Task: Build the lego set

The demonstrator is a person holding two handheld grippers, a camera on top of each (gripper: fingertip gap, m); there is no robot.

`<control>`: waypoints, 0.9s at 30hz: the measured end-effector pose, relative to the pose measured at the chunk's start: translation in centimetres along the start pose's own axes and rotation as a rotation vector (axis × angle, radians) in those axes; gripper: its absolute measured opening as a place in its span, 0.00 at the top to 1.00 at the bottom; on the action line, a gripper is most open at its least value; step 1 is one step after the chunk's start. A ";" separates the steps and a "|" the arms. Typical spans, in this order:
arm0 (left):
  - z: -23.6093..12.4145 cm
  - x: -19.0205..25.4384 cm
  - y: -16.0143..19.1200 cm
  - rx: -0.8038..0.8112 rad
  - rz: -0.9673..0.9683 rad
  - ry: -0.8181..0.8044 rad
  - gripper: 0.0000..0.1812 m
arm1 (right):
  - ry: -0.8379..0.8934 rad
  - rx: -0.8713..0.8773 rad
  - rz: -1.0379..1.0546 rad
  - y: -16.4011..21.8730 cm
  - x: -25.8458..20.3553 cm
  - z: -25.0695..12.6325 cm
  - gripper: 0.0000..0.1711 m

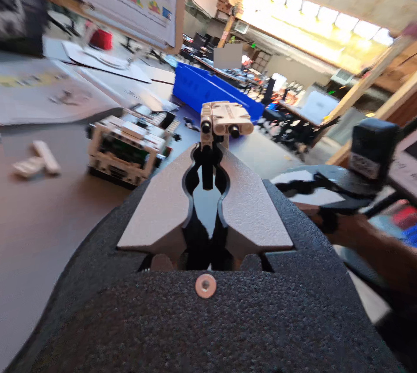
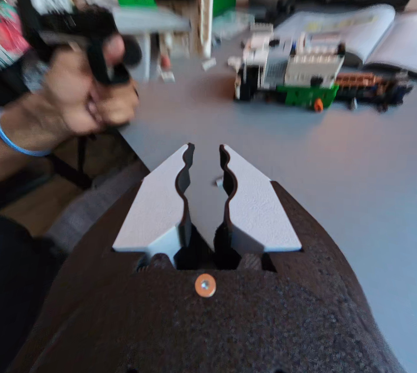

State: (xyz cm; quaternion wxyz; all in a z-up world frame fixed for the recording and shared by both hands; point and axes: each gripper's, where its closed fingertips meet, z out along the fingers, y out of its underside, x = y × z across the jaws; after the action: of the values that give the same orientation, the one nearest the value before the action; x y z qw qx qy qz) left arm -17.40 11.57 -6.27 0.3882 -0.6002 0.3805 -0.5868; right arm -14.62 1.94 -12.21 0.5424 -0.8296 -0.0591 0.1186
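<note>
Grey table (image 2: 270,159) | left fingers (image 1: 206,148) pinch tan pinned lego piece (image 1: 225,119)

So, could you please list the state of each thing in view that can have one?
left gripper: shut on beige Technic sub-assembly, held above the table.
right gripper: open, empty.
white and green truck model: partly built, on the grey table.
instruction booklet: lying open.
</note>
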 end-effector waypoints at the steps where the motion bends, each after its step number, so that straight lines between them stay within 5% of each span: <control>1: -0.4 -0.9 -0.4 0.002 0.089 -0.058 0.96 | 0.034 -0.070 -0.012 1.5 0.2 -0.1 0.85; 5: -1.1 -2.7 -1.0 0.016 0.251 -0.178 0.96 | 0.195 -0.143 0.004 3.9 0.9 -0.3 0.87; 11: -1.0 -2.4 -0.4 0.028 0.226 -0.135 0.96 | 0.289 -0.240 -0.008 5.3 1.3 0.7 0.88; 27: -0.6 -0.9 0.4 -0.005 0.231 -0.058 0.96 | 0.218 -0.359 -0.130 4.4 2.3 3.3 0.95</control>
State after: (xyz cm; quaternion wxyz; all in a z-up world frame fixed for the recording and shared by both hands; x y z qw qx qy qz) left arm -17.99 12.21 -7.01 0.4626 -0.5699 0.4374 -0.5196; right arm -13.41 3.61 -17.79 0.3959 -0.9151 -0.0739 -0.0193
